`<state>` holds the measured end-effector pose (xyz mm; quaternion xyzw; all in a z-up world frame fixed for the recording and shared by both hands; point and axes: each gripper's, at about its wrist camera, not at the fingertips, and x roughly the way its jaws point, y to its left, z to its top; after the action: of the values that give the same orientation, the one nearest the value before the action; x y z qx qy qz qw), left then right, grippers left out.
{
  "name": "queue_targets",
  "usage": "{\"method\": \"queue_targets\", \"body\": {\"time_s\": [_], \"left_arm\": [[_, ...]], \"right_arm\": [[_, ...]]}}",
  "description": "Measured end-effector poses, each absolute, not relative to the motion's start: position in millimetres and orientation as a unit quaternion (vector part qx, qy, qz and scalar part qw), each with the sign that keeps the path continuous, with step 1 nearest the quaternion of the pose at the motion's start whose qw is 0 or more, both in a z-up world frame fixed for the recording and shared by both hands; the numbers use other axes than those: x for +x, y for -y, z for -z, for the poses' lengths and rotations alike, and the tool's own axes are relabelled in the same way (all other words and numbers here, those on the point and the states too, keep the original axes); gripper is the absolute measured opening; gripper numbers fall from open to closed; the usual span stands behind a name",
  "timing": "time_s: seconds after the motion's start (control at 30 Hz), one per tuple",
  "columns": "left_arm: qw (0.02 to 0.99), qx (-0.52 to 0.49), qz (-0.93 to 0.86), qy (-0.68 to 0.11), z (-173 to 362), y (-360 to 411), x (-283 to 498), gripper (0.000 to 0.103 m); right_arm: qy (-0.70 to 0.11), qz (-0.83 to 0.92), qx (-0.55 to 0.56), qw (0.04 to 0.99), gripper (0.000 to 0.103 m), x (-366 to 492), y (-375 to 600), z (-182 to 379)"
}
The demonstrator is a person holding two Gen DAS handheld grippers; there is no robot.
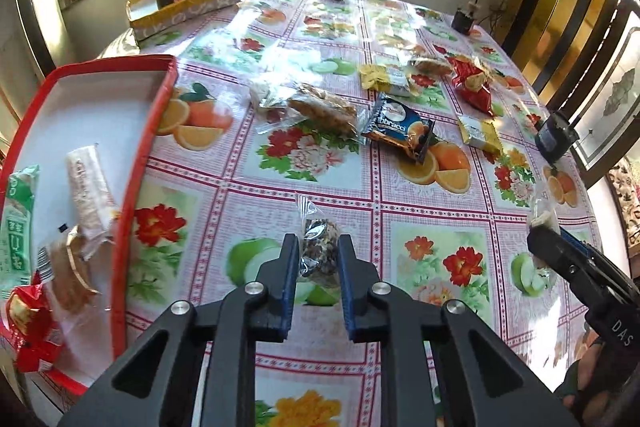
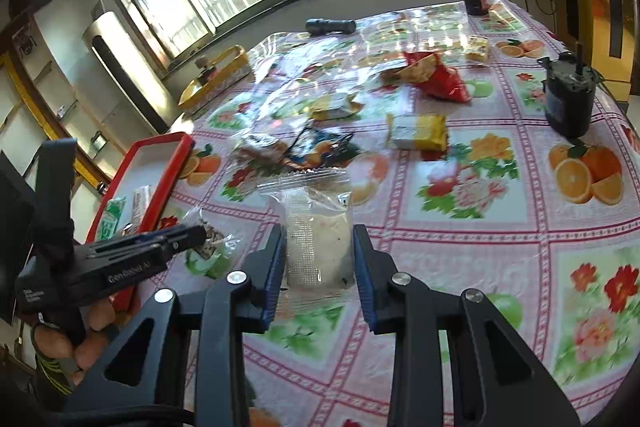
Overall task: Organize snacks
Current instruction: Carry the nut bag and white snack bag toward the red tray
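Several snacks point(image 1: 400, 131) across floral tablecloth point(image 1: 420, 227)

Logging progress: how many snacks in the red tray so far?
4 visible in the tray: green pack at the left edge, white bar mid-tray, brown biscuit pack below it, red pack nearest. More may be hidden.

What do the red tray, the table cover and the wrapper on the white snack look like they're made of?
Red-rimmed tray with white floor: probably cardboard or thin plastic; matte, thin upright walls.
Fruit-and-flower table cover: likely vinyl oilcloth; printed and glossy, with window glare.
Clear wrapper on the white snack: thin transparent plastic film; crinkled, contents visible through it.
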<state>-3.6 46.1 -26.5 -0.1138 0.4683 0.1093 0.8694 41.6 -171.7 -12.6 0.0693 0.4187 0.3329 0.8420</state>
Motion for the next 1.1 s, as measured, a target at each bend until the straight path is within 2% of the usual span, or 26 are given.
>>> {"method": "queue_targets", "body": {"time_s": [0.37,1.1], "left_arm": [[0.878,-0.141,-0.114,-0.444,14,-68,-34,0.016],[0.903,-0.103,-0.182,-0.376,-25,-93,-73,0.016]], "right_arm": [[-0.412,-0.346,0.060,0.841,0.034,19,154,3],[-0.408,-0.392,0.028,0.824,0.034,-8,90,-5]]}}
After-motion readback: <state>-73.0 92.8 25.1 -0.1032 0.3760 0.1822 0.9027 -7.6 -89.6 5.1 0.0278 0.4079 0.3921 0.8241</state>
